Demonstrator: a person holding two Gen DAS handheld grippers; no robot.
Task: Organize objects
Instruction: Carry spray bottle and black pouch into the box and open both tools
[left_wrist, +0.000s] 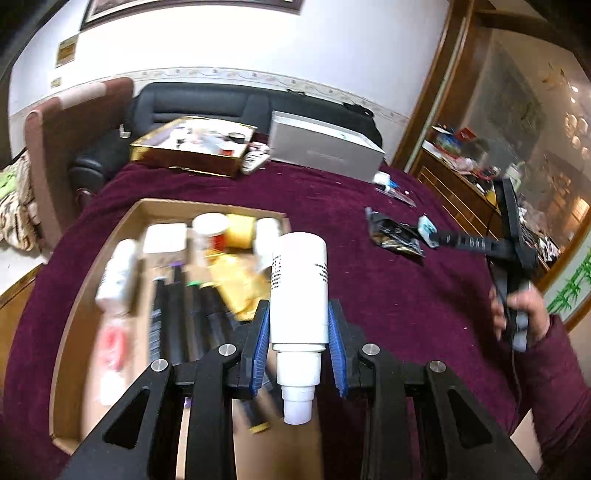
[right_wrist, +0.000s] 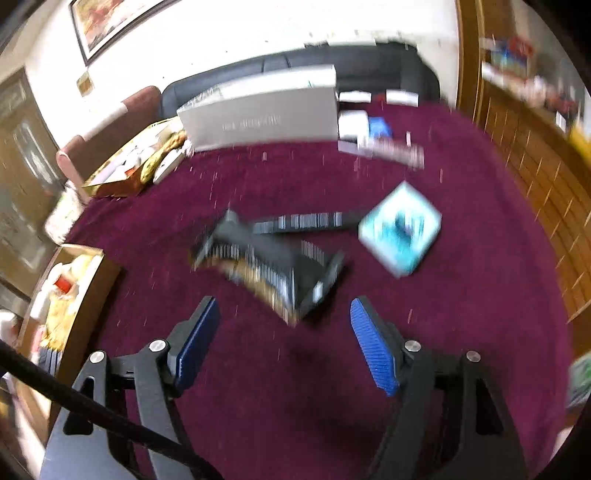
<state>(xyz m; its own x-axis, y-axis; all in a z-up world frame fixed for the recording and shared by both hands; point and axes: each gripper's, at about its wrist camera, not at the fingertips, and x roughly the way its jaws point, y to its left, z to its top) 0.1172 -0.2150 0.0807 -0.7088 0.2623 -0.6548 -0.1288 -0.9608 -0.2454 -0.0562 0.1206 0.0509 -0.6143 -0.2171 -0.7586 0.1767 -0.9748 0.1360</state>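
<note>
My left gripper (left_wrist: 298, 332) is shut on a white bottle (left_wrist: 299, 284) with black print, cap end toward the camera, held above the right edge of a cardboard tray (left_wrist: 74, 317). The tray holds several items: white bottles, a yellow packet, black tubes. My right gripper (right_wrist: 284, 332) is open and empty above the maroon cloth, just short of a black and gold packet (right_wrist: 266, 266). A small white and teal box (right_wrist: 400, 229) lies to the packet's right. In the left wrist view the right gripper (left_wrist: 428, 236) reaches toward the packet (left_wrist: 395, 232).
A grey box (left_wrist: 325, 147) and a gold tray (left_wrist: 192, 147) of small items stand at the table's far side. A dark sofa (left_wrist: 207, 103) sits behind the table. A wooden cabinet (left_wrist: 461, 192) stands at the right. Small packets (right_wrist: 384, 147) lie near the grey box.
</note>
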